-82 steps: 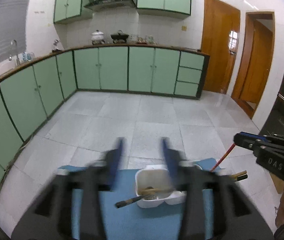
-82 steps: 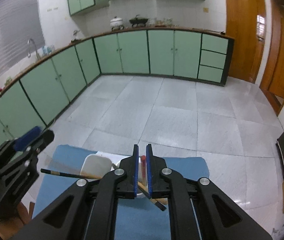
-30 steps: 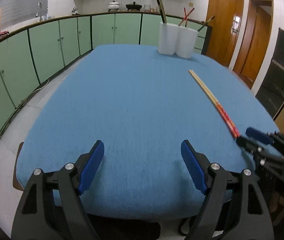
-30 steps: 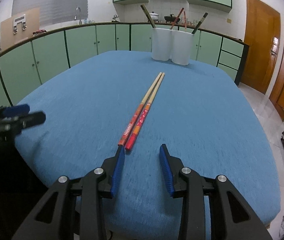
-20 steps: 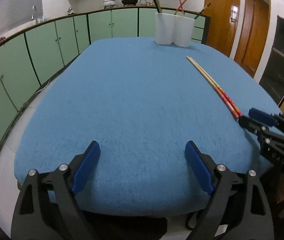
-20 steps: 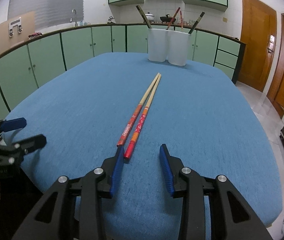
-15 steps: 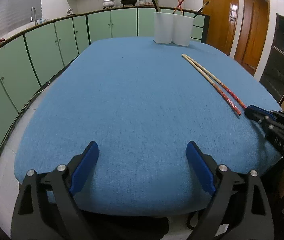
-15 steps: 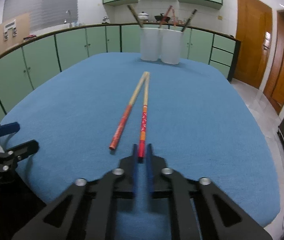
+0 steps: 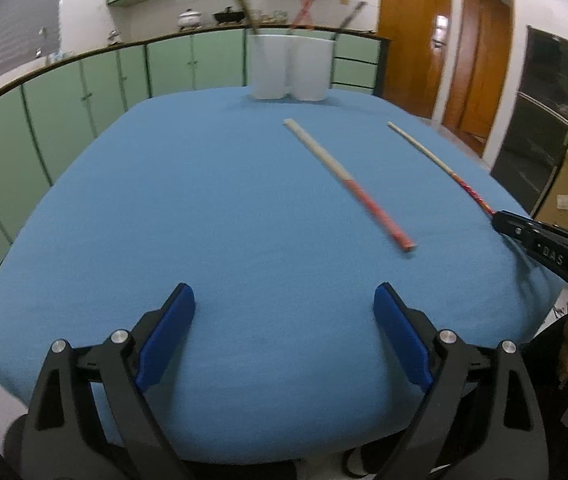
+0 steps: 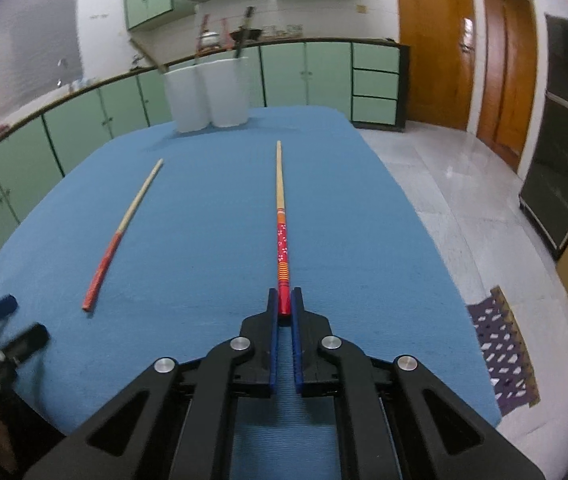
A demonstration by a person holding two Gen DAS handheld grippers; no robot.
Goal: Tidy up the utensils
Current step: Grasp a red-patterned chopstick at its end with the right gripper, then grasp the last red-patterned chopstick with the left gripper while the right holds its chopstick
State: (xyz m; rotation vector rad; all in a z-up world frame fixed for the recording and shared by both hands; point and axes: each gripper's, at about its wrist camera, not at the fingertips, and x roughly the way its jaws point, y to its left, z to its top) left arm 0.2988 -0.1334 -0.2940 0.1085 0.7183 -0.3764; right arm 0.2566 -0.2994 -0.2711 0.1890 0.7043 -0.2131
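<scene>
My right gripper (image 10: 284, 304) is shut on the red end of a chopstick (image 10: 282, 220), which points away over the blue table; it also shows in the left wrist view (image 9: 439, 164), with the right gripper (image 9: 501, 220) at its near end. A second red-and-wood chopstick (image 10: 124, 228) lies flat on the cloth to the left, seen too in the left wrist view (image 9: 347, 180). My left gripper (image 9: 284, 316) is open and empty over the table's near edge. Two white holder cups (image 10: 208, 94) with utensils stand at the far edge.
The blue cloth table (image 9: 204, 208) has green cabinets (image 9: 64, 112) beyond and left. Wooden doors (image 10: 435, 48) and a dark oven (image 10: 563, 152) stand on the right. A patterned mat (image 10: 503, 356) lies on the tiled floor.
My right gripper closed on one chopstick and swung it away from its partner, so the two now lie apart. The left gripper stayed open near the table's front edge.
</scene>
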